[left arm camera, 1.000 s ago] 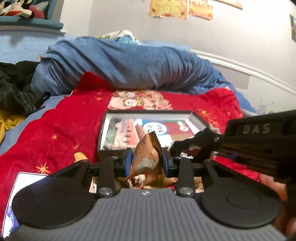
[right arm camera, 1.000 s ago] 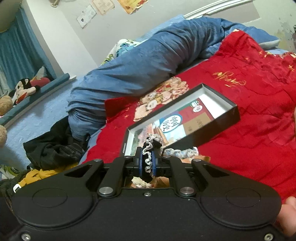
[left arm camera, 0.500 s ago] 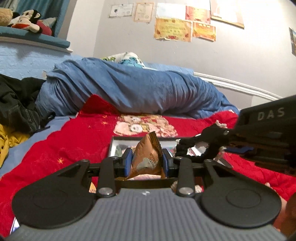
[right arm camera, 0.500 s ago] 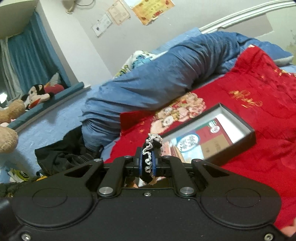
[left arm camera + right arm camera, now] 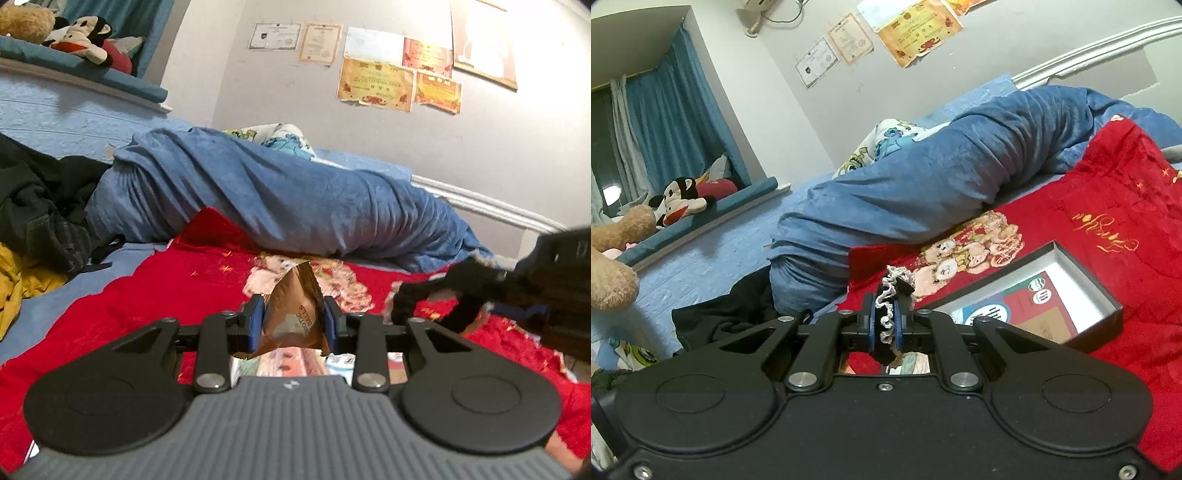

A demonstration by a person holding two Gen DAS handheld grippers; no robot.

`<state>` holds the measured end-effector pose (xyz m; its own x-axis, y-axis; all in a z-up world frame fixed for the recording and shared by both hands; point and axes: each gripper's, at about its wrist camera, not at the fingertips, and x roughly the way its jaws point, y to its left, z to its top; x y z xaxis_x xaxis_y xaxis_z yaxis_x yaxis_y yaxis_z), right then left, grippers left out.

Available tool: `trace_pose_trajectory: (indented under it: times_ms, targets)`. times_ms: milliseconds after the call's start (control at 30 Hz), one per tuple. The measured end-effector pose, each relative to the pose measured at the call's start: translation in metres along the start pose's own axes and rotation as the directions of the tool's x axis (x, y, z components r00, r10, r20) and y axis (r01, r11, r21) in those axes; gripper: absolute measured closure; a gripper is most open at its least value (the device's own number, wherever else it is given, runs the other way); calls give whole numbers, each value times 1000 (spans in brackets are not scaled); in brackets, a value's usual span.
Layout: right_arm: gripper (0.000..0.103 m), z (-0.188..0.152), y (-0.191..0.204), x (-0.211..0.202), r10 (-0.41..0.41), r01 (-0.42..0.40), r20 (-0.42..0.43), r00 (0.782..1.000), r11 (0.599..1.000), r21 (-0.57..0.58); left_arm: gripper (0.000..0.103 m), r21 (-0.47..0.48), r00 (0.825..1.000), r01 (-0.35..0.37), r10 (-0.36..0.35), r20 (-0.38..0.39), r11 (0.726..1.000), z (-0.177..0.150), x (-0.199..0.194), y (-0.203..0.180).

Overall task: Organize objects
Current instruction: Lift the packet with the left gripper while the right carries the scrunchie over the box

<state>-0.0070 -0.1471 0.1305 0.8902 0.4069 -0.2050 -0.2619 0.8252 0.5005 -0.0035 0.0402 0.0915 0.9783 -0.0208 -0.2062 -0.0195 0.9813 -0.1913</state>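
My left gripper [image 5: 293, 325] is shut on a brown snack packet [image 5: 295, 314] and holds it above the red blanket [image 5: 129, 295]. My right gripper [image 5: 885, 325] is shut on a black scrunchie with white lace trim [image 5: 886, 321]; that scrunchie also shows in the left wrist view [image 5: 436, 295], off to the right. An open black box [image 5: 1104, 314] with printed cards inside lies on the red blanket [image 5: 1126, 229] to the right of my right gripper. In the left wrist view only a strip of the box contents [image 5: 295, 363] shows below the fingers.
A rolled blue duvet [image 5: 277, 206] lies across the bed behind the blanket. Dark clothes [image 5: 40, 218] and a yellow garment [image 5: 18, 284] are piled at the left. Plush toys [image 5: 683, 199] sit on the window ledge. Certificates [image 5: 373, 85] hang on the wall.
Both grippers have risen and tilted upward with their objects still held. The box has dropped low in the left view and shifted right in the right view.
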Motion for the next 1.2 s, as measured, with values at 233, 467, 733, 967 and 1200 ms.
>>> trace_pose_trajectory:
  times_ms: [233, 467, 733, 967, 1200]
  targets:
    - [92, 19, -7, -2, -19, 19, 30, 999, 1000, 15, 65, 16, 997, 46, -47, 62, 999, 25, 12, -20]
    - [92, 41, -19, 4, -32, 31, 44, 999, 999, 26, 65, -14, 998, 58, -58, 36, 998, 42, 41, -30]
    - [92, 37, -38, 40, -35, 35, -8, 999, 999, 30, 65, 25, 998, 43, -42, -46, 999, 14, 66, -14]
    - [93, 20, -60, 81, -47, 48, -83, 995, 999, 10, 65, 54, 992, 40, -33, -124, 998, -9, 85, -4]
    - [92, -3, -86, 105, -43, 46, -156, 987, 999, 14, 65, 83, 984, 21, -6, -177, 996, -29, 97, -8]
